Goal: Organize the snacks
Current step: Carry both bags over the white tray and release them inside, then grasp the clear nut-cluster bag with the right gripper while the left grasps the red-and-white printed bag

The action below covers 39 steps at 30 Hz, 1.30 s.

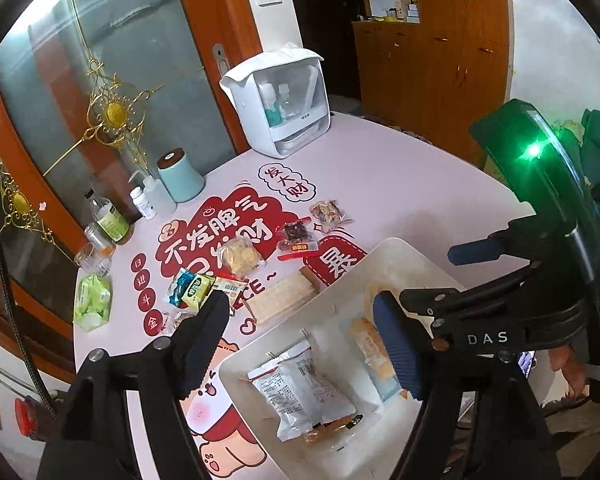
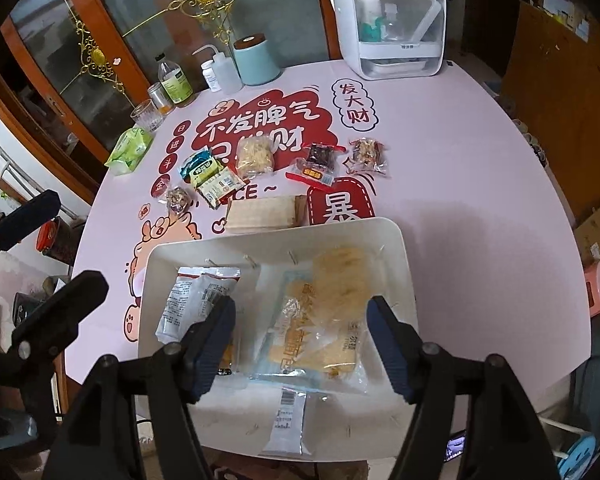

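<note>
Pink round table (image 2: pixel 460 184) printed with red cartoon lettering, set before a glass-panelled wooden door (image 1: pixel 112 92); loose snack packets (image 2: pixel 256 156) strewn mid-table, a white bin (image 2: pixel 400 256) at the near edge already holding a grey-white packet (image 2: pixel 192 300) and a yellow pastry pack (image 2: pixel 320 320) (several more beside them). Left gripper (image 1: pixel 300 344) and right gripper (image 2: pixel 300 344) poised over the bin, jaws spread, nothing grasped.
</note>
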Tool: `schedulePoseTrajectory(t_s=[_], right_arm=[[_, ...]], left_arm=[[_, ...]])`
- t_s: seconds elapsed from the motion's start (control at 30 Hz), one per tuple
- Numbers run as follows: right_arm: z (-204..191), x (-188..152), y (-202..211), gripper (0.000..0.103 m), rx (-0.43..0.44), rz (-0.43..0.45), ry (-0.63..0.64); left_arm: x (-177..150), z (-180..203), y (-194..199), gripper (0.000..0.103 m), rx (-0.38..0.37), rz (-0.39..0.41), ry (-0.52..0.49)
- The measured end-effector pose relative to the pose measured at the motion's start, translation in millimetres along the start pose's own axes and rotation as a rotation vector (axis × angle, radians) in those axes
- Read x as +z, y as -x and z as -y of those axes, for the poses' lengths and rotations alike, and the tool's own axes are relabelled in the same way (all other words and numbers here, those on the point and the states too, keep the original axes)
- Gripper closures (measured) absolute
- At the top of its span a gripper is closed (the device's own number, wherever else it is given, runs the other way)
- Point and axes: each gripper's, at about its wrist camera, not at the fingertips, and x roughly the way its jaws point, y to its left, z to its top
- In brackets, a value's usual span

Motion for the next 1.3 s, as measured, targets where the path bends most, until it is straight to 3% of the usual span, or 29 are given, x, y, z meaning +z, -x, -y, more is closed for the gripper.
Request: schedulePoseTrajectory(t_s=[0.87,1.3], right_arm=[[2.6,10.5,1.0,0.034,0.000,-0.013,0.038],[39.6,68.1,-25.0,0.034,-0.058,0.001,0.051]], left_arm=[[-10.9,-28.3,-25.0,0.024,0.094,-0.079,0.082],[1.2,-94.6,-65.8,0.024,0.164,-0.150,0.215]])
